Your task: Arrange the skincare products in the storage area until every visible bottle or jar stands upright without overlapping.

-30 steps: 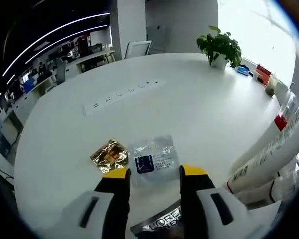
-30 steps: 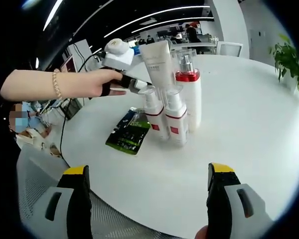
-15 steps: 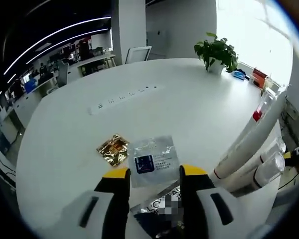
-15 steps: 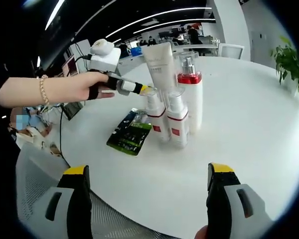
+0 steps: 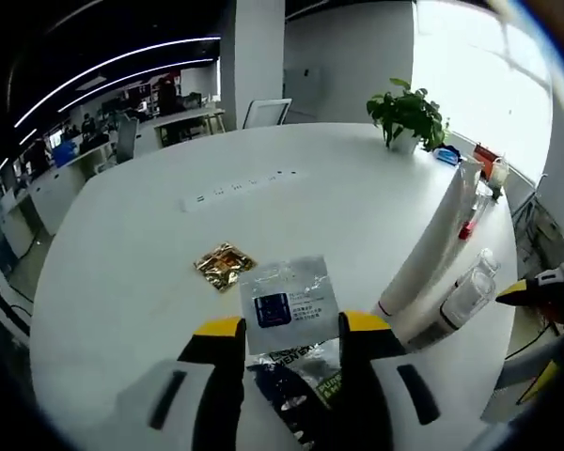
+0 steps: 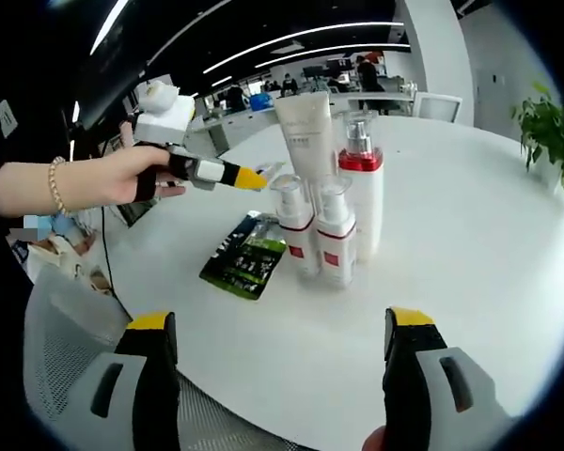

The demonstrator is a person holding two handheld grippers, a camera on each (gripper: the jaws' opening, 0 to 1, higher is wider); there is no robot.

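**Bottles upright, both grippers empty**

Right gripper [image 6: 274,329] is spread wide, holding nothing; ahead between its jaws stands the bottle cluster [image 6: 327,211], upright, touching, with a green sachet [image 6: 247,256] flat beside it. Left gripper [image 5: 292,329] is part open, empty, hovering above a clear sachet [image 5: 288,301]; gold sachet [image 5: 224,266] lies just beyond on the white table [image 5: 301,207].
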